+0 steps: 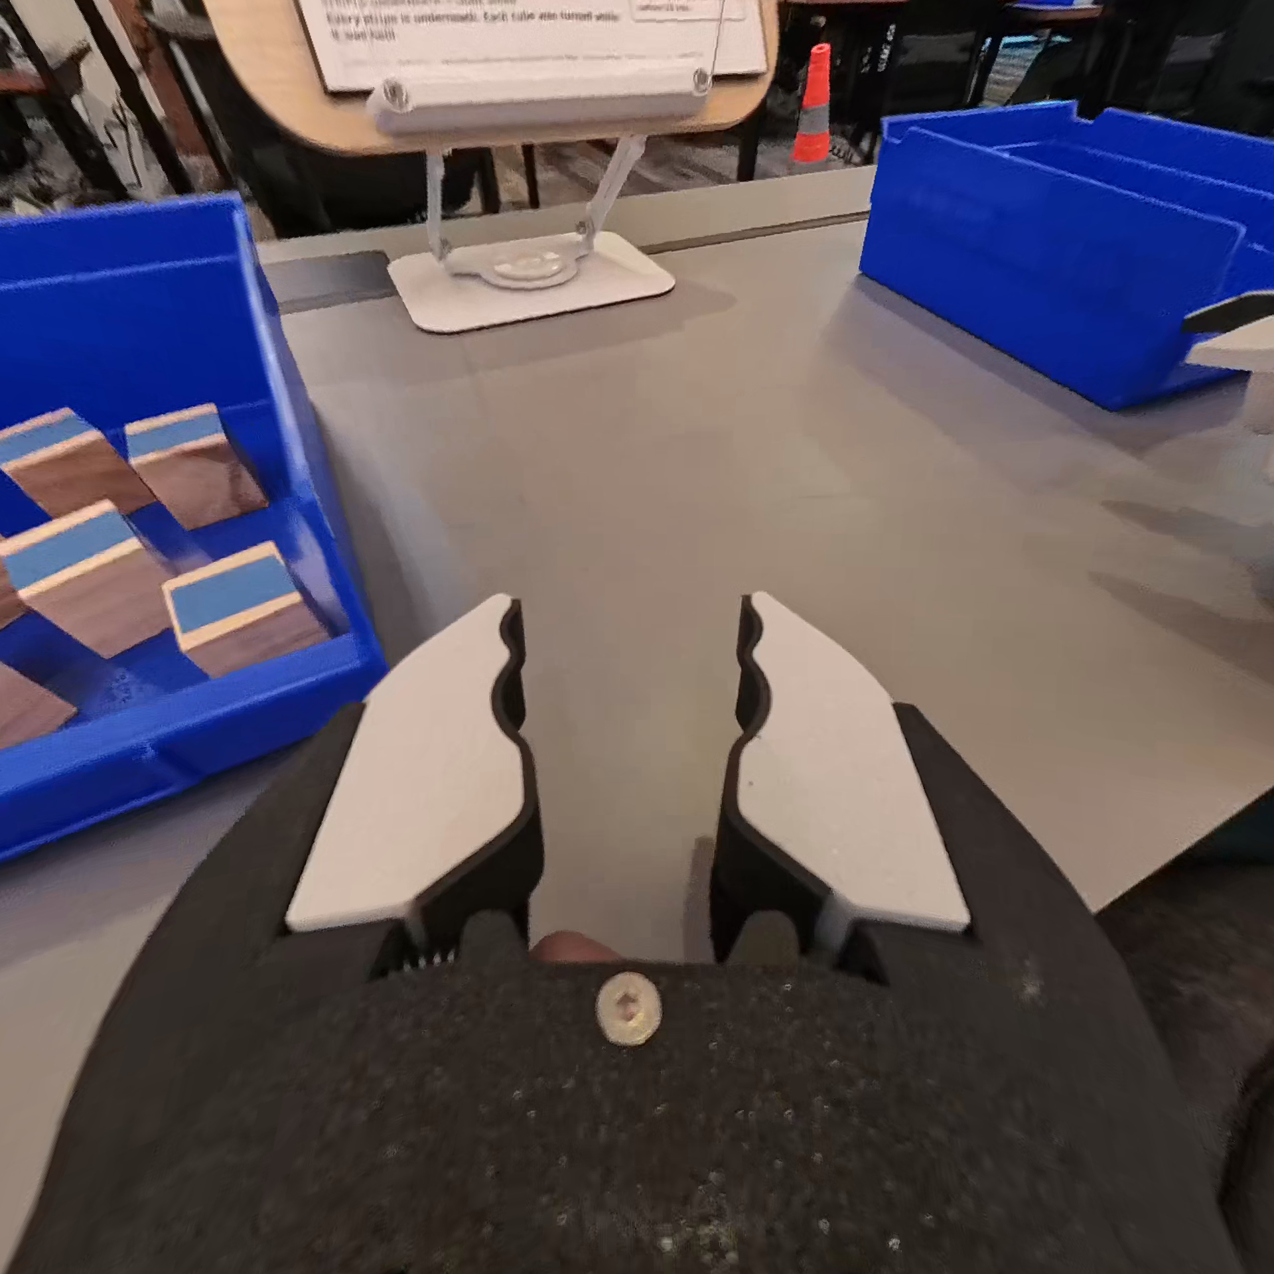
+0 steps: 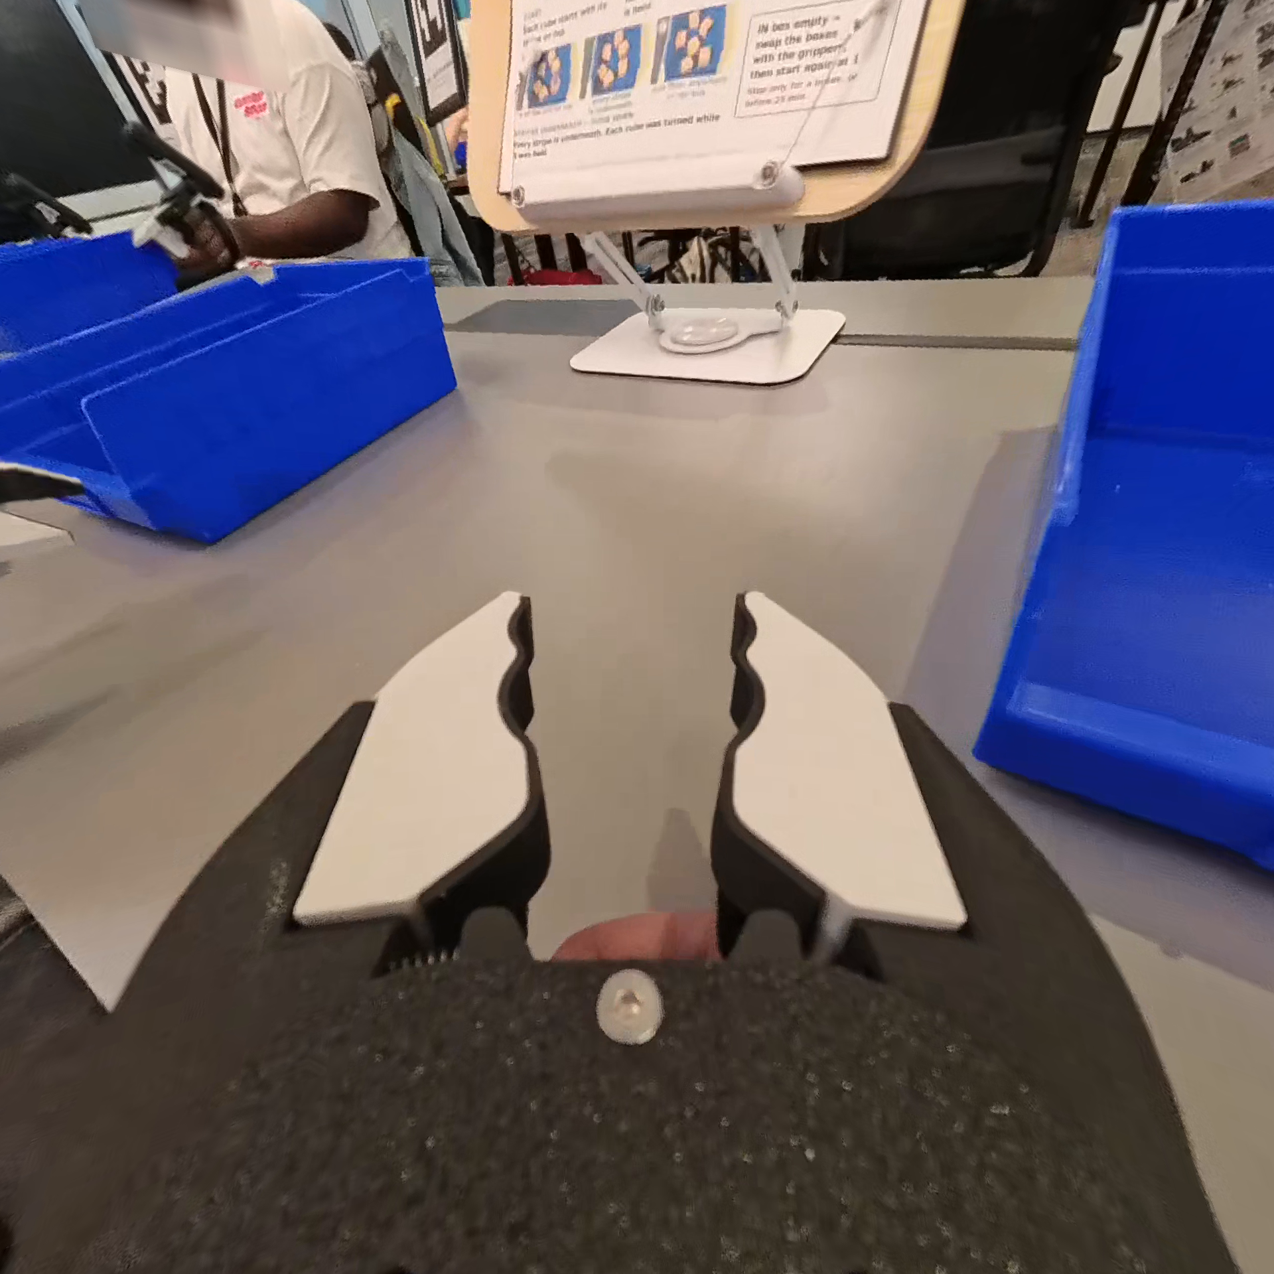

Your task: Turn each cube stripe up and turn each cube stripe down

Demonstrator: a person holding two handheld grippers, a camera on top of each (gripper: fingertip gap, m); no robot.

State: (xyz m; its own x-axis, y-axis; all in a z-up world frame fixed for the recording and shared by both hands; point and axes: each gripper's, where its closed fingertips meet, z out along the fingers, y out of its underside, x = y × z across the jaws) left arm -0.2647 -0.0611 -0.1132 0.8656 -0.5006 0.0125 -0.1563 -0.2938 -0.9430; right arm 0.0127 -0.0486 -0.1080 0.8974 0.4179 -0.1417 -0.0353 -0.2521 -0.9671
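I am holding my left gripper point(image 1: 631, 607) above the grey tabletop point(image 1: 689, 482) with its fingers point(image 1: 441, 744) standing wide apart and nothing between them. My right gripper point(image 2: 633, 603) is hovering in the same way, fingers wide and gripping nothing. I think I am keeping both spread because the next step, as I judge it, is to reach for a cube, and the gap must be ready for it.

The cubes point(image 1: 234, 607) are sitting in the blue bin point(image 1: 289, 427) at my left side, just beside the left gripper. I am counting at least 4 wooden cubes there with the blue stripe on top, and parts of others are showing at the edge of the picture. They are standing apart from each other, which is leaving room for the fingers to come down around 1 of them. A second blue bin point(image 1: 1034, 276) is lying at my right side, and as far as I am seeing into it, no cube is showing. I judge that this bin is waiting for turned cubes, so the work seems to be at its beginning.

Between the 2 bins the tabletop is smooth, matte and bare. At its far edge a white stand point(image 2: 710, 345) is carrying an instruction board point(image 2: 689, 103). Behind it, a person point(image 2: 289, 158) is working at another blue bin, and an orange cone point(image 1: 813, 110) is standing on the floor.
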